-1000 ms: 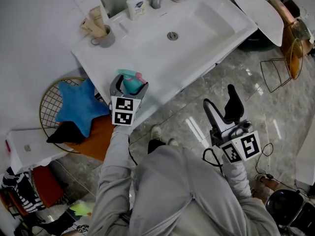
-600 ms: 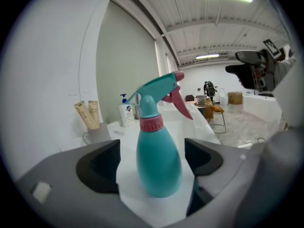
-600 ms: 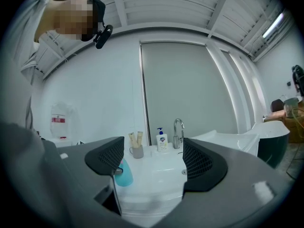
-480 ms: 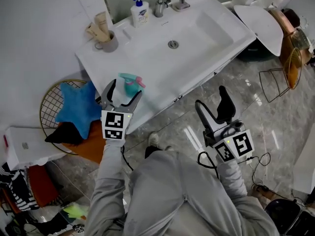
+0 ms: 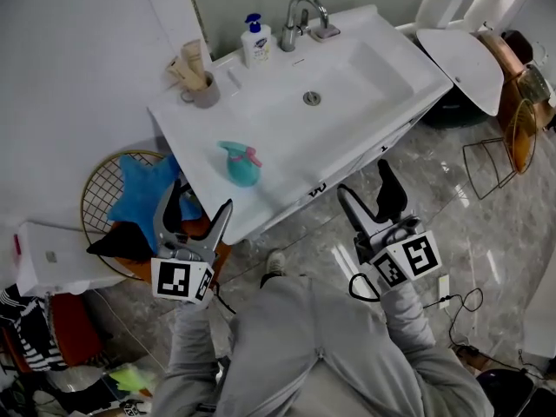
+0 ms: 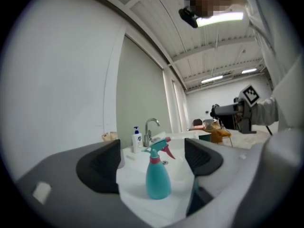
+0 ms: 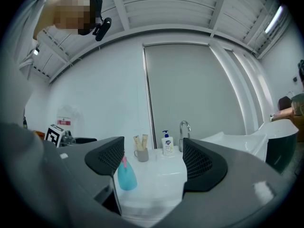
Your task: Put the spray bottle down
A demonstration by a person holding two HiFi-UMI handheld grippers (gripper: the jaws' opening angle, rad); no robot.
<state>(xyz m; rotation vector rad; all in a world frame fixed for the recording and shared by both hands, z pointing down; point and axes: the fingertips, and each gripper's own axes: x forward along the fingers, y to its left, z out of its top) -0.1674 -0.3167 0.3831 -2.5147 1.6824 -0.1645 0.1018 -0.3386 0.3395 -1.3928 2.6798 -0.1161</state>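
Teal spray bottle (image 5: 241, 163) stands on the white desk (image 5: 287, 133)

My left claw (image 5: 196, 201) is wide open with nothing in it, low by the desk's front edge. The spray bottle stands upright near that edge, left of the sink bowl (image 5: 347, 76), apart from both claws. My right claw (image 5: 367, 189) is wide open too, empty, over the shiny floor (image 5: 486, 233).

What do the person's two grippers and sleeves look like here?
Both the left gripper and right gripper have dark curved jaws with mesh-textured pads and a white cube of black square markers. A black cable loops below the right one. The sleeves are light grey.
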